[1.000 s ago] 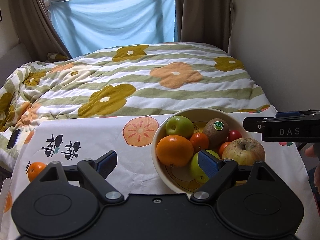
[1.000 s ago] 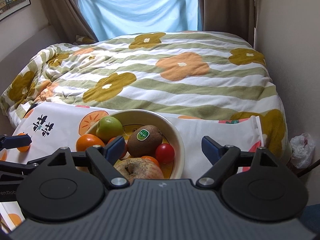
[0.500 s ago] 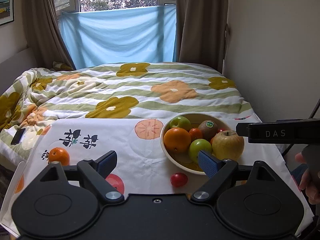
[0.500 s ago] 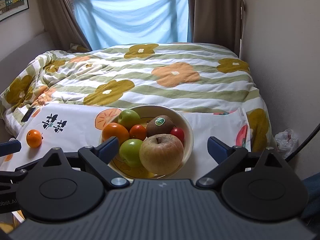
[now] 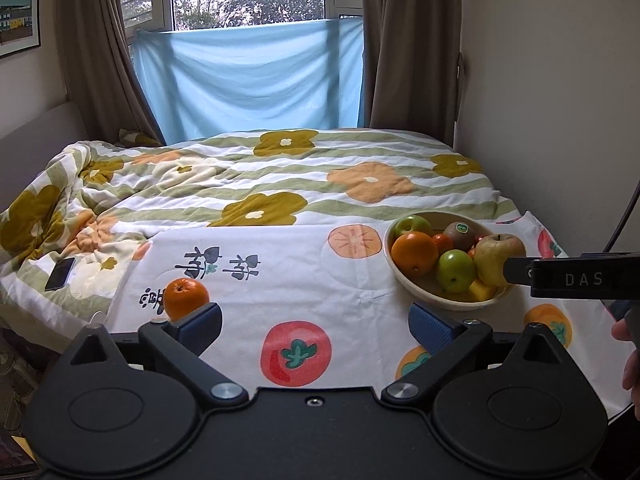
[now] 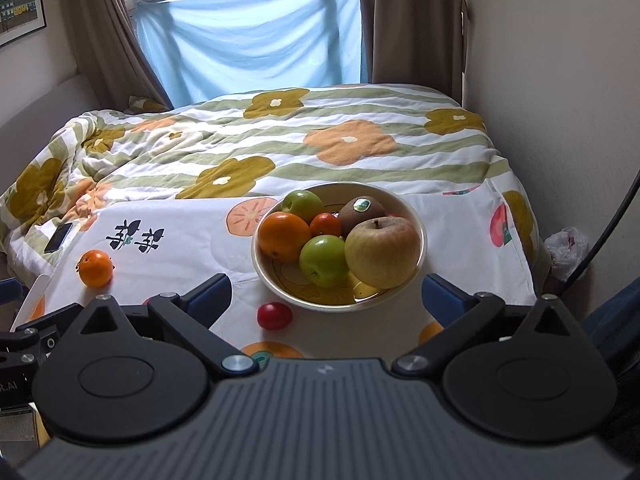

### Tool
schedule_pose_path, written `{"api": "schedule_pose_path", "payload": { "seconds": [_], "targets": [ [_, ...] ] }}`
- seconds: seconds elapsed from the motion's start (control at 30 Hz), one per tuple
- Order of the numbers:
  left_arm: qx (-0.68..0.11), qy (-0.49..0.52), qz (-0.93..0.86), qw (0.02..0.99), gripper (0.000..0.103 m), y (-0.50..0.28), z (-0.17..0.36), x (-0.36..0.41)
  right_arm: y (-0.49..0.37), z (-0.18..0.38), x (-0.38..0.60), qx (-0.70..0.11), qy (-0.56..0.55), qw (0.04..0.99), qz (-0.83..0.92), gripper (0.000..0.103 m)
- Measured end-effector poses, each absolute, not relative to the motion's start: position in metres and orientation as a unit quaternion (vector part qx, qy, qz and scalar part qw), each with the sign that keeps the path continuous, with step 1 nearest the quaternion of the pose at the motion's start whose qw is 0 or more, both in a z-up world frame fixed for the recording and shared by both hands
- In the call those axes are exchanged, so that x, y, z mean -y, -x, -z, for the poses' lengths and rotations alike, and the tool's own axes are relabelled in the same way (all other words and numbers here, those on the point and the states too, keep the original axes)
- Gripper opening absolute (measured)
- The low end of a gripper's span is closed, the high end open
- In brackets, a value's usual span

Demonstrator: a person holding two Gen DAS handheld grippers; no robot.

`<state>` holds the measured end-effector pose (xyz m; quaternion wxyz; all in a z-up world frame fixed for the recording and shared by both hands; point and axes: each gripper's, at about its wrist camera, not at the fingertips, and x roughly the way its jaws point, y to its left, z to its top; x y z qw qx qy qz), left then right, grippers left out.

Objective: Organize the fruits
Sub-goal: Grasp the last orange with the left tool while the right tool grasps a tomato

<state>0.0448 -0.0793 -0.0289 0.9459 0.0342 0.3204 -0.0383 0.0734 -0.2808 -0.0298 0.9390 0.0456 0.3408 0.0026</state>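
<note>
Left wrist view looks over a white cloth (image 5: pixel 304 280) printed with fruit pictures, spread on what is probably a worktop at the foot of a bed (image 5: pixel 280 176) with a flowered quilt. On the cloth's right side stands a cream bowl (image 5: pixel 416 286) piled with fruit: a large orange (image 5: pixel 414 253), two green apples (image 5: pixel 456 270), a pale yellow apple (image 5: pixel 496 256), a kiwi with a green sticker (image 5: pixel 459 235) and a small red-orange fruit among them. A loose mandarin (image 5: pixel 186 298) lies on the cloth well apart from the bowl, to its left, just behind the left finger of the left tongs (image 5: pixel 314 322), whose jaws are opening wide with nothing between them but bare cloth. The right tongs' side bar, lettered DAS, juts in from the right edge in front of the bowl, with fingertips of a hand (image 5: pixel 628 344) below it. From the right wrist view, the right tongs (image 6: pixel 326 298) are spread fully apart and grip nothing; the bowl sits just beyond them, and a small red tomato (image 6: pixel 274 315) rests on the cloth just in front of the bowl's near rim. A dark phone (image 6: pixel 59 237) lies on the quilt at far left.
</note>
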Motion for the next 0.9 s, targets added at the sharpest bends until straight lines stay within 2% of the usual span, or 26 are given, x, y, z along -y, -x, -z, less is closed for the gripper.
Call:
{"api": "schedule_pose_path", "payload": {
  "seconds": [0.53, 0.9],
  "targets": [
    [-0.313, -0.103, 0.040, 0.943, 0.102, -0.091, 0.082, -0.019, -0.078, 0.104, 0.214, -0.365, -0.084, 0.926, 0.056, 0.103],
    [-0.360, -0.113, 0.049, 0.925, 0.102, -0.158, 0.113, -0.049, -0.096, 0.123, 0.194, -0.370, -0.071, 0.923, 0.075, 0.103]
  ]
}}
